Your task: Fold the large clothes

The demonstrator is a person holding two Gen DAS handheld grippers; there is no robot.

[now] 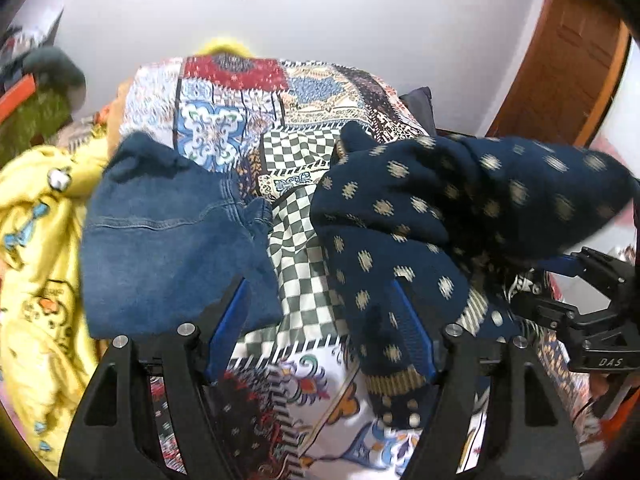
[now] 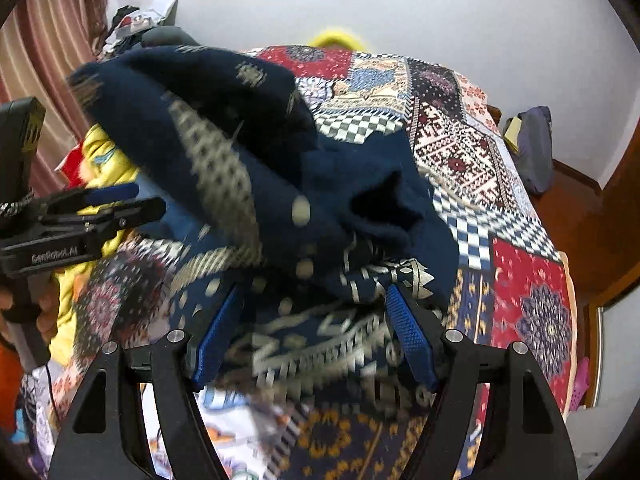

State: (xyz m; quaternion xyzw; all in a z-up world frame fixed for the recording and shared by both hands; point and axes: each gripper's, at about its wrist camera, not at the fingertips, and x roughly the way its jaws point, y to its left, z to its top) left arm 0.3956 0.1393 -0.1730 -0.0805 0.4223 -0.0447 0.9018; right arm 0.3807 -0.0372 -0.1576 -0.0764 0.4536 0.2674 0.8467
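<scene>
Left gripper [image 1: 320, 320], jaws spread wide, hovers above a bed with nothing pressed between its blue pads [image 1: 228, 320]; the right-hand pad lies against the drooping edge of a navy sweater [image 1: 440, 216] with pale dots. Right gripper [image 2: 316, 332], likewise wide apart, has the same sweater bunched and motion-blurred between and ahead of its pads; whether either pad presses the knit cannot be told. Bed surface: a patchwork bedspread [image 1: 296, 152] of checkered, floral and red panels. Folded blue jeans [image 1: 168, 240] rest on it to the left, beside a heap of yellow clothing [image 1: 36, 248]. Room: plain white wall [image 1: 360, 20], a wooden door frame [image 1: 568, 64] at right, a striped curtain [image 2: 44, 52] at left.
</scene>
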